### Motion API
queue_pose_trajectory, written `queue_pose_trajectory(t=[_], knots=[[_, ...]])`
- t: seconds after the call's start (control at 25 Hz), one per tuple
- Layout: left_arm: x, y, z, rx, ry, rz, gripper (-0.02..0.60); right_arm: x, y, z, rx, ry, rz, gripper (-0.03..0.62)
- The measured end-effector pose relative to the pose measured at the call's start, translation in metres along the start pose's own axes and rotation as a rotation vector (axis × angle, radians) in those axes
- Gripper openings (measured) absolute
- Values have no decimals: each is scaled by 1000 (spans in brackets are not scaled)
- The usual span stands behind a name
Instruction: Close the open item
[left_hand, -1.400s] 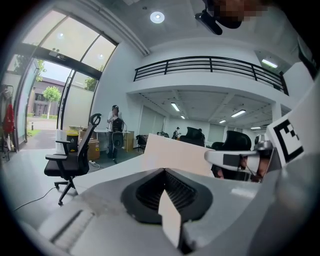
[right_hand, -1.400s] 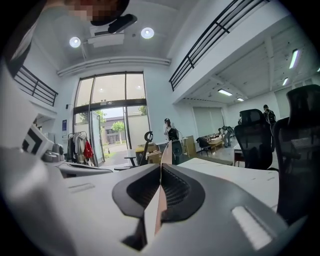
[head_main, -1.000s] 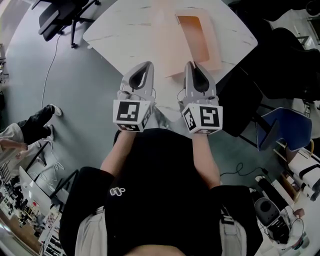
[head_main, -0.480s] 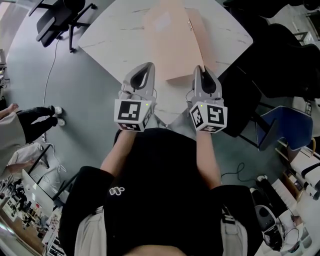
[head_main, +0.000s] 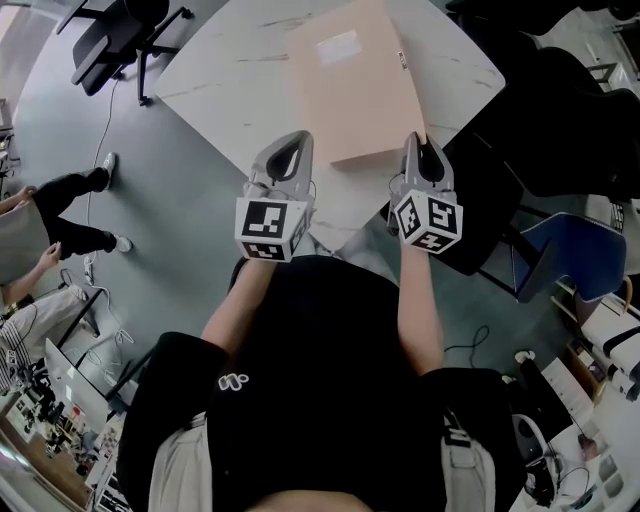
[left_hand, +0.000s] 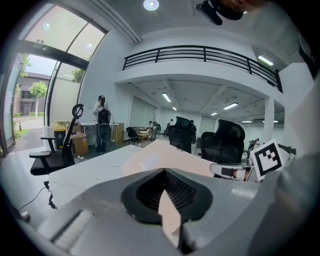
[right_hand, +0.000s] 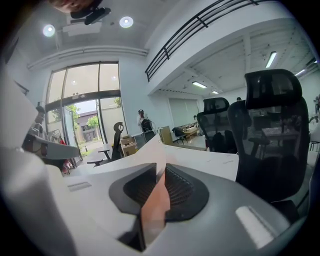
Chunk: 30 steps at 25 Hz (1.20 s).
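Note:
A peach paper folder (head_main: 355, 85) lies flat and closed on the white table (head_main: 235, 70), a pale label on its cover. My left gripper (head_main: 290, 142) is at the folder's near left edge, shut on a strip of it (left_hand: 169, 215). My right gripper (head_main: 421, 140) is at the near right corner. Its jaws are opening, and the folder's edge (right_hand: 156, 200) stands between the ribbed pads (right_hand: 177, 187) with a gap on each side. The rest of the folder (right_hand: 150, 150) stretches away from the right gripper (right_hand: 159, 167) over the table.
Black office chairs stand at the table's right (head_main: 560, 110) and far left (head_main: 120, 30). A blue chair (head_main: 575, 255) is by my right side. A person's legs (head_main: 70, 190) are on the grey floor to the left, near a cable.
The folder's cover has swung down from open to closed, hiding the orange inside. My right gripper moved right along the near edge and its jaws have widened. The left gripper stayed put.

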<state>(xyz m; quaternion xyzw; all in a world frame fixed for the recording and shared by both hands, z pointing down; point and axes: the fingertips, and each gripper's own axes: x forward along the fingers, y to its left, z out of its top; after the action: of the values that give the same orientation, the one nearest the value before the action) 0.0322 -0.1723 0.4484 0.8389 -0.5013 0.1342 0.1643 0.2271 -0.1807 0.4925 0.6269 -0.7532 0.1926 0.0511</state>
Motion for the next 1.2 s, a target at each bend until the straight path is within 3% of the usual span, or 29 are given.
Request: queue_pose_trajectory(t=[0.52,0.88,1.08,1.16,1.2], knots=[[1,14,-3,-3,7,15,2,30,-56,-53,14,135,-109,83],[1,25,-6,-35,24,35,0,38,-70,-80,-75,238,-170,106],[3,34,-14,-51,28,39,0,45,-69,-81,-267,273,-233,124],[4,36,-15,-58,26,43,0,50,-63,-81,-419,323,-244,84],[5,36,-15,-59,23,44,0,53,-59,-82,-504,354,-247,31]])
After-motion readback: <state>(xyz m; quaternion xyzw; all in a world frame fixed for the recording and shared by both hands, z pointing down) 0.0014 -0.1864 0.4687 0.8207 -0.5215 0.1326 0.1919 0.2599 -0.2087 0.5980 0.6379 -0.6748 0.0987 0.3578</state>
